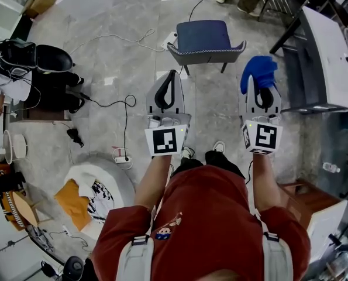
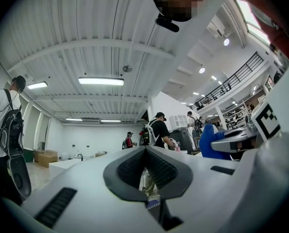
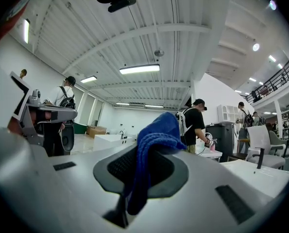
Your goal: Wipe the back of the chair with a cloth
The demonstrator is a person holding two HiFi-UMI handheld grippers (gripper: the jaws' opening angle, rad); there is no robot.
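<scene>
Head view: the chair point(image 1: 207, 40) stands on the floor, far ahead of the person and between the two grippers. The right gripper point(image 1: 260, 93) is closed on a blue cloth point(image 1: 259, 70), which bunches up over its tips. The chair is ahead of it and a little to the left, so I think that is the way it must go. The left gripper point(image 1: 171, 79) is closed with nothing in it. The chair has a blue seat and a grey edge. I can't tell which side is its back.
</scene>
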